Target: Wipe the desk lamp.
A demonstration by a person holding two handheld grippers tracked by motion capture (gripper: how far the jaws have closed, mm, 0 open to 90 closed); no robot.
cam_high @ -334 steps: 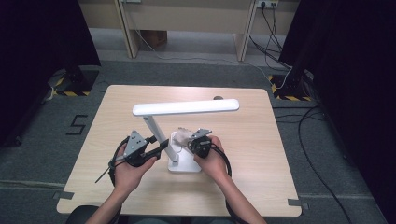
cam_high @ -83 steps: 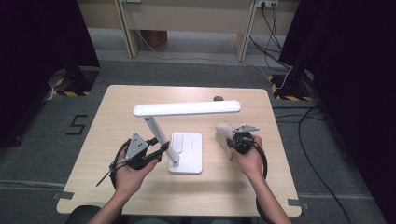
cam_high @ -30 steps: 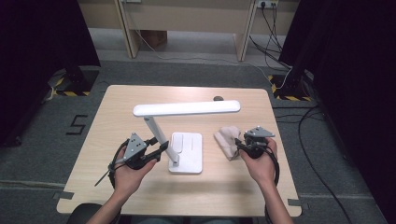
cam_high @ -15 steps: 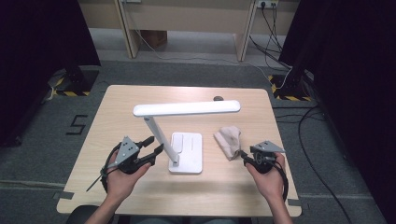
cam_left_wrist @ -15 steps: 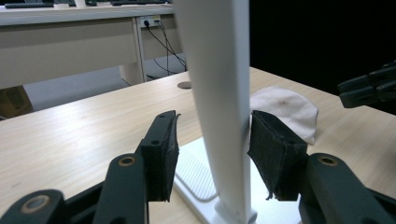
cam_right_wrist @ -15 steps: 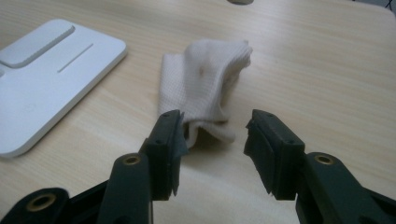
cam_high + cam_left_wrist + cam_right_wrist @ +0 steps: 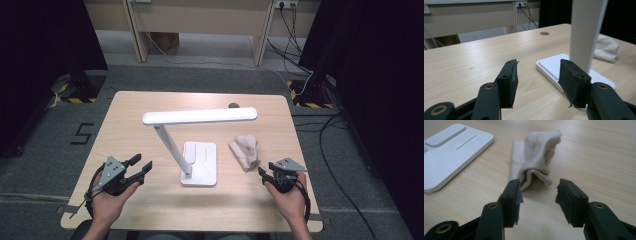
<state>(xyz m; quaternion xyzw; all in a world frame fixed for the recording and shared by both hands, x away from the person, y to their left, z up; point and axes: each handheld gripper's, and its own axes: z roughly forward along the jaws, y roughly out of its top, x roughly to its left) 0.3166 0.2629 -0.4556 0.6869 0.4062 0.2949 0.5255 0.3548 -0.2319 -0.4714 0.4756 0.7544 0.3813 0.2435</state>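
A white desk lamp [image 7: 199, 118] stands mid-table on a flat white base [image 7: 200, 162] [image 7: 449, 147], its long head level above the wood. A crumpled beige cloth [image 7: 245, 151] [image 7: 534, 155] lies right of the base. My right gripper [image 7: 270, 174] [image 7: 537, 198] stands open just short of the cloth's near end, with nothing between its jaws. My left gripper [image 7: 141, 166] [image 7: 537, 81] is open left of the lamp, its jaws facing the base [image 7: 554, 66] and the lamp's stem [image 7: 586, 32]. The cloth [image 7: 606, 47] also lies beyond that stem.
A small dark round disc [image 7: 233, 105] [image 7: 544, 33] is set in the table near its far edge. The wooden table [image 7: 125, 125] has bare wood at the left and front. Cables and dark stands lie on the floor around it.
My right gripper carried the cloth from the lamp base to the right, set it down and let go, then drew back toward the front edge. My left gripper pulled back left and opened.
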